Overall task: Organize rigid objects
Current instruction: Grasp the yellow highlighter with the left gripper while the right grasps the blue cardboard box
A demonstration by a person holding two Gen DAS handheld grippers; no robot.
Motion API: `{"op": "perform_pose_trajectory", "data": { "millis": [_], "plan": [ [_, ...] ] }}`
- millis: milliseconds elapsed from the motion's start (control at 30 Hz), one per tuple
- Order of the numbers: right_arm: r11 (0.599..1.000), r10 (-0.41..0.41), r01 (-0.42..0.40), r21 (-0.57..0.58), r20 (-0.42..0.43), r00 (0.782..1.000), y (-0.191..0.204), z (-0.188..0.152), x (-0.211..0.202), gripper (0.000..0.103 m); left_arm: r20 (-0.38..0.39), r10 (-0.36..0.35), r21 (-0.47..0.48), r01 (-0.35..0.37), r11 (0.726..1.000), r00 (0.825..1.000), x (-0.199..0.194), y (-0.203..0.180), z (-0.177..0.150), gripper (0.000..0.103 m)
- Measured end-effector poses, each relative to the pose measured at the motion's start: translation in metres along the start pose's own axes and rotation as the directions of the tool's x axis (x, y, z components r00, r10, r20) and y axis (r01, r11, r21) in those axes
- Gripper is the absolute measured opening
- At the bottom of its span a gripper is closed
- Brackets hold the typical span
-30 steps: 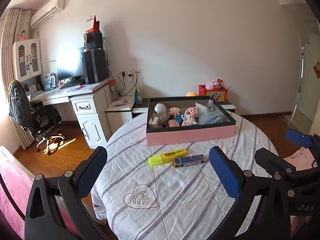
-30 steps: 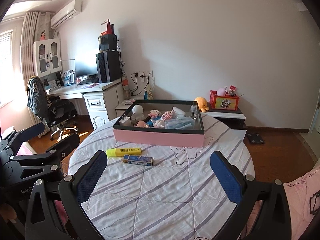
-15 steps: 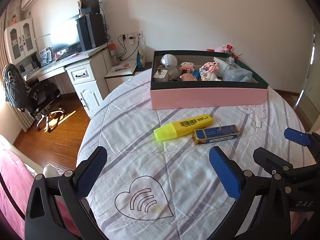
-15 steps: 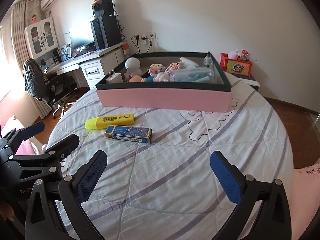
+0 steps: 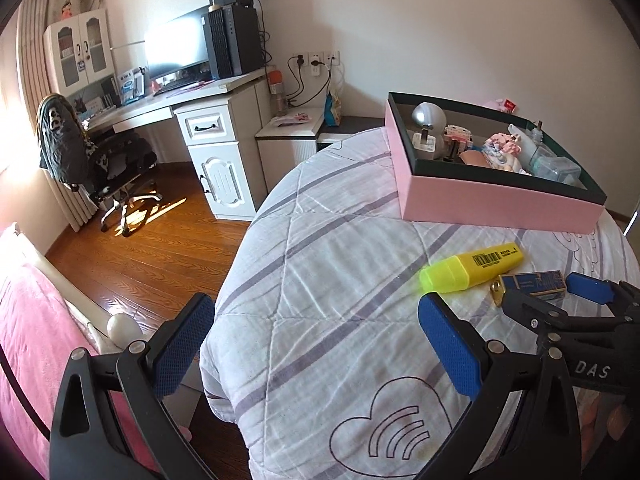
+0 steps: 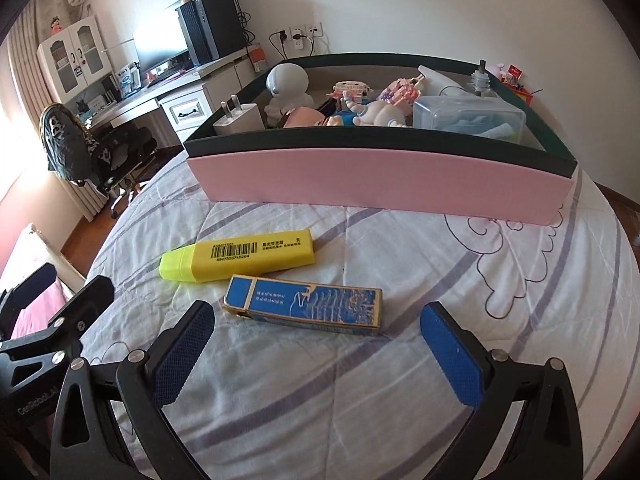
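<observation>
— What's the left gripper (image 5: 316, 340) doing?
— Jaws spread wide, holding nothing, over the round table's white quilted cloth with grey stripes (image 5: 328, 264). The yellow plastic highlighter with a barcode label (image 5: 472, 267) lies ahead of its right jaw.

— And the right gripper (image 6: 318, 350)?
— Also wide open and empty. The flat blue cardboard box with gold edges (image 6: 302, 305) lies just ahead, between its jaws (slightly toward the left one), with the highlighter (image 6: 240, 261) just beyond it. Farther ahead stands the pink open-topped box with a dark green rim (image 6: 380, 176), full of small toys.
</observation>
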State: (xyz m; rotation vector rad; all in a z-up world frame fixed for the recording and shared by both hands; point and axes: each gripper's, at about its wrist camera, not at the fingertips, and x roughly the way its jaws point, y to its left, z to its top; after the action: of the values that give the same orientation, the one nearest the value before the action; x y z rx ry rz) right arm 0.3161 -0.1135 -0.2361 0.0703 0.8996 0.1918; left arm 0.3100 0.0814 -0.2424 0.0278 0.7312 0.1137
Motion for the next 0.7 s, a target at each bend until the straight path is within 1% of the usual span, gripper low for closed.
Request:
{"op": "perform_pose_trajectory", "data": {
  "millis": [133, 233, 267, 300, 333, 367, 467, 600, 700],
  "plan": [
    [0.999, -0.051, 0.051, -0.012, -0.022, 0.998, 0.008, 0.007, 0.013, 0.103, -0.011, -0.004, 0.003, 0.004, 1.0, 1.0, 0.006, 0.003, 0.0, 0.103],
    [0.994, -0.099, 0.097, -0.059, -0.04, 0.994, 0.015, 0.008, 0.02, 0.103, -0.023, -0.023, 0.008, 0.023, 1.0, 0.999, 0.011, 0.0, 0.0, 0.103],
    [0.993, -0.101, 0.098, -0.069, -0.033, 0.994, 0.016, 0.008, 0.02, 0.103, -0.024, -0.032, 0.012, 0.032, 0.999, 0.999, 0.011, -0.002, -0.001, 0.103],
    [0.993, -0.097, 0.094, -0.073, -0.03, 0.995, 0.016, 0.007, 0.019, 0.101, -0.029, -0.043, 0.02, 0.044, 0.999, 0.999, 0.012, -0.005, 0.0, 0.103],
    [0.992, -0.093, 0.091, -0.083, -0.026, 0.995, 0.015, 0.006, 0.017, 0.095, -0.031, -0.055, 0.028, 0.056, 0.998, 0.998, 0.013, -0.008, 0.0, 0.103],
    [0.991, -0.095, 0.093, -0.093, -0.02, 0.995, 0.014, 0.006, 0.014, 0.086, -0.035, -0.065, 0.04, 0.067, 0.997, 0.997, 0.014, -0.012, 0.001, 0.103],
    [0.99, -0.103, 0.102, -0.098, -0.014, 0.995, -0.001, 0.003, 0.006, 0.085, -0.033, -0.093, 0.076, 0.095, 0.993, 0.995, 0.015, -0.028, 0.004, 0.103],
    [0.989, -0.124, 0.124, -0.075, -0.002, 0.992, -0.029, -0.003, -0.007, 0.085, -0.055, -0.133, 0.144, 0.14, 0.98, 0.99, 0.025, -0.054, 0.01, 0.103],
    [0.99, -0.135, 0.135, -0.047, 0.004, 0.991, -0.051, -0.008, -0.017, 0.085, -0.072, -0.131, 0.206, 0.143, 0.968, 0.989, 0.035, -0.073, 0.012, 0.103]
  ]
}}
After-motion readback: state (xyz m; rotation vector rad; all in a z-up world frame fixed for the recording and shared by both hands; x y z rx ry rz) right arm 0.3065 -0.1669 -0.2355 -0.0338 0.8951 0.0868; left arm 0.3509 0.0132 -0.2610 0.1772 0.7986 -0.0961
